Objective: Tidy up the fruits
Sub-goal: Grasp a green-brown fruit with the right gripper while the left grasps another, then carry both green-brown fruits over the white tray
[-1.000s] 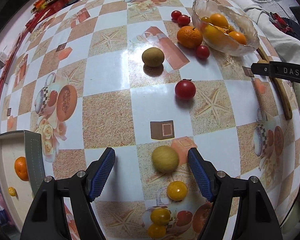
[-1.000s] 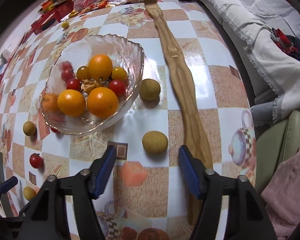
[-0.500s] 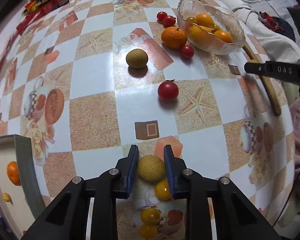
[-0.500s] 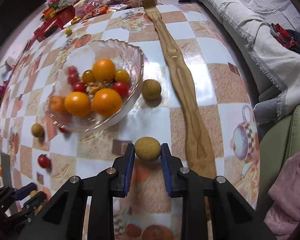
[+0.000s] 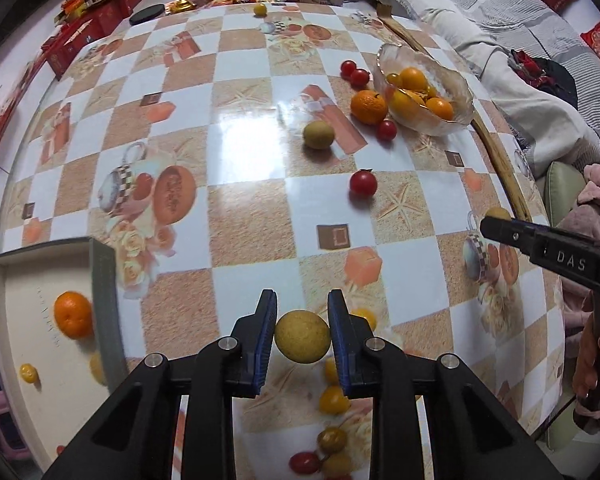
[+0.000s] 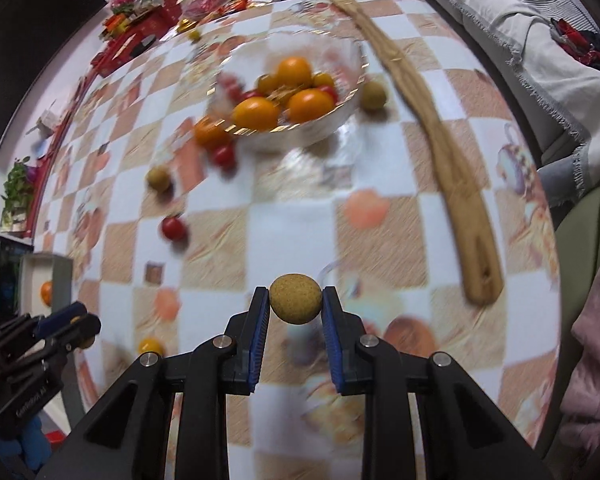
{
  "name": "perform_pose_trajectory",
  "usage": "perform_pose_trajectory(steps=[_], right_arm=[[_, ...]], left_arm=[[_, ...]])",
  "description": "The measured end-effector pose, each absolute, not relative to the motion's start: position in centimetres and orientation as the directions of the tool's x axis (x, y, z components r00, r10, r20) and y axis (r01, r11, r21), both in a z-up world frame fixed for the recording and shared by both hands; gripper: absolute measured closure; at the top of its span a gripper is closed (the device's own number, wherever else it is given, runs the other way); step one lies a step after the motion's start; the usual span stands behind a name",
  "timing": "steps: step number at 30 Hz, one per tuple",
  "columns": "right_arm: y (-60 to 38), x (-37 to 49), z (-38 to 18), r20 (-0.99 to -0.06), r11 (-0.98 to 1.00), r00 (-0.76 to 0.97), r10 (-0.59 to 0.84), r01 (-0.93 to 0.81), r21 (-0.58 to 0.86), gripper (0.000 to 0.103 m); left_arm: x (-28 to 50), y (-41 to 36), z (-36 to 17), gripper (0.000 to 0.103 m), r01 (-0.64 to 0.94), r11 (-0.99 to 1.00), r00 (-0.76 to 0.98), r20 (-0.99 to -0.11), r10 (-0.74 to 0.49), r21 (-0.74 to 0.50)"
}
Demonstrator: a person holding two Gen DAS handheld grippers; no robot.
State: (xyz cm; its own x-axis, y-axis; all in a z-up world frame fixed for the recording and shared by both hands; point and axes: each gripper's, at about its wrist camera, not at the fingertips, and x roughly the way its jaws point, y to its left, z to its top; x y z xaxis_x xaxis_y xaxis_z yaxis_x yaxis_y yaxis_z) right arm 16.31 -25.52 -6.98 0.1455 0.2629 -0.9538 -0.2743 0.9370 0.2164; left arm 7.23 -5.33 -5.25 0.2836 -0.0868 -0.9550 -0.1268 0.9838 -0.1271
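My left gripper (image 5: 302,334) is shut on a round yellow-tan fruit (image 5: 302,336) and holds it above the checkered table (image 5: 240,152). My right gripper (image 6: 296,304) is shut on a second yellow-tan fruit (image 6: 296,299), lifted off the table. A glass bowl (image 5: 456,120) with oranges and small tomatoes stands at the far right; it also shows in the right wrist view (image 6: 340,116). A cream tray (image 5: 16,320) at the left edge holds an orange (image 5: 73,314) and a small yellow fruit (image 5: 29,373).
Loose on the table are a greenish fruit (image 5: 318,135), a red tomato (image 5: 363,183), an orange (image 5: 369,107), cherry tomatoes (image 5: 354,72) and small yellow fruits (image 5: 333,399). A long wooden piece (image 6: 432,128) lies along the right edge. Boxes and packets crowd the far edge.
Both grippers closed on their yellow-tan fruits and lifted them off the table. The right gripper has drawn back from the bowl; its view is blurred.
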Motion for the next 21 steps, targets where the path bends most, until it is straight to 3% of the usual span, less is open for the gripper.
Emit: perform_pose_trajectory(steps=[21], right_arm=[[-7.7,7.9,-3.9,-0.934,0.781,0.011,0.356,-0.552,0.291,0.074]], left_arm=[[-7.3,10.1,-4.3,0.075,-0.427,0.903,0.237,-0.970,0.059,-0.049]])
